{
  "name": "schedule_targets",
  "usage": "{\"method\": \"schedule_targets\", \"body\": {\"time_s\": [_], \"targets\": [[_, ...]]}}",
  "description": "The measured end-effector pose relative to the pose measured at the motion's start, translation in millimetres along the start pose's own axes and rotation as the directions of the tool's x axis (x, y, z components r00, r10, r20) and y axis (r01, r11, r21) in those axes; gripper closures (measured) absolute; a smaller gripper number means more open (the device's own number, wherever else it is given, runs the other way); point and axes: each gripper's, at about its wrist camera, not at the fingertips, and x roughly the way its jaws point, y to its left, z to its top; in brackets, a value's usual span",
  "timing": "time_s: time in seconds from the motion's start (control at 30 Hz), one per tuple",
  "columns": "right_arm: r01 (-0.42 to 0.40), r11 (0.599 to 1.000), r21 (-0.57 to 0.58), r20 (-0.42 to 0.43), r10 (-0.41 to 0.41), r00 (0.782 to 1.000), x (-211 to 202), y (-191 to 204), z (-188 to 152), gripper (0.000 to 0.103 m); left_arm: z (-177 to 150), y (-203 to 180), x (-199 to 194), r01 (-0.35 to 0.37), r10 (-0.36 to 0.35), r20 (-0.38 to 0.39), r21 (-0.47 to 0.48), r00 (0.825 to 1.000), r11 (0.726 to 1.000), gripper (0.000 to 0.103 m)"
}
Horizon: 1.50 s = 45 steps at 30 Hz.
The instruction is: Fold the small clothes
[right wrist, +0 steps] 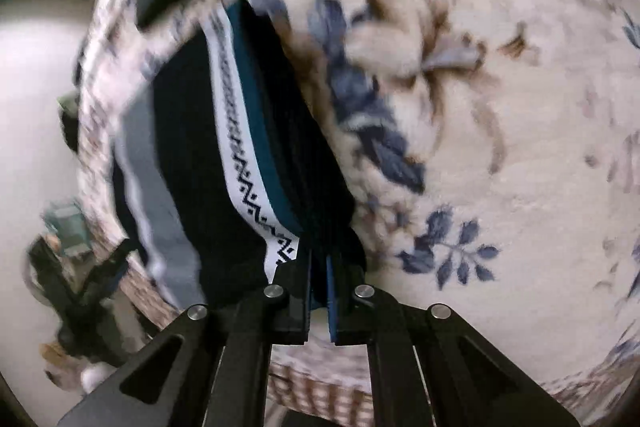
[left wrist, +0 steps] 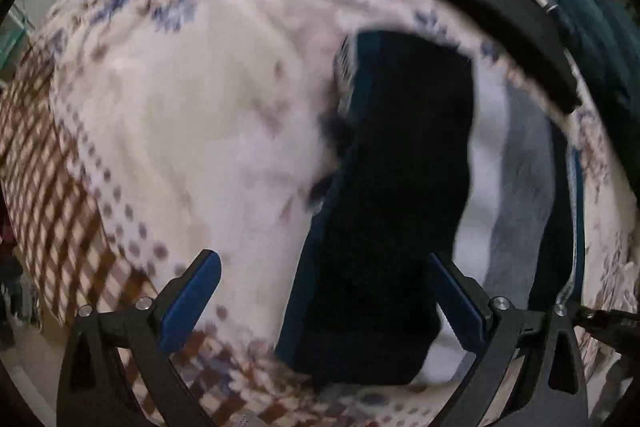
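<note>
Dark navy underwear (left wrist: pixel 396 187) with a teal edge lies folded on the floral blanket (left wrist: pixel 200 131). My left gripper (left wrist: pixel 326 301) hangs open just above its near end, its blue-padded fingers (left wrist: pixel 192 303) on either side. In the right wrist view my right gripper (right wrist: pixel 319 291) is shut on the near edge of the same dark garment (right wrist: pixel 200 131), next to its white patterned waistband (right wrist: pixel 244 163). A grey and white garment (left wrist: pixel 516 195) lies under or beside the dark one.
A flat black object (left wrist: pixel 504 35) lies on the blanket beyond the clothes. A dark teal cloth (left wrist: pixel 592 39) sits at the far right. The blanket's checked border (left wrist: pixel 56 211) drops off at the left edge. The left gripper shows at the lower left of the right wrist view (right wrist: pixel 92 291).
</note>
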Motion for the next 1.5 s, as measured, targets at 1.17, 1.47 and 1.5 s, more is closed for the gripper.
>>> {"method": "schedule_targets", "body": {"time_s": [1.17, 1.47, 1.5], "targets": [[-0.379, 0.919, -0.113, 0.141, 0.392, 0.909, 9.8, 47.8, 58.3, 0.079, 103.1, -36.5, -9.6, 0.567, -0.572, 0.026, 0.106, 0.82, 0.817, 0.082], [-0.422, 0.901, -0.103, 0.349, 0.43, 0.833, -84.9, 68.3, 116.8, 0.079, 219.6, -118.9, -65.3, 0.584, -0.626, 0.052, 0.307, 0.778, 0.752, 0.082], [-0.423, 0.901, -0.097, 0.375, 0.427, 0.823, -93.5, 70.1, 134.3, 0.079, 233.3, -127.7, -66.1, 0.58, -0.628, 0.055, 0.327, 0.776, 0.746, 0.082]]}}
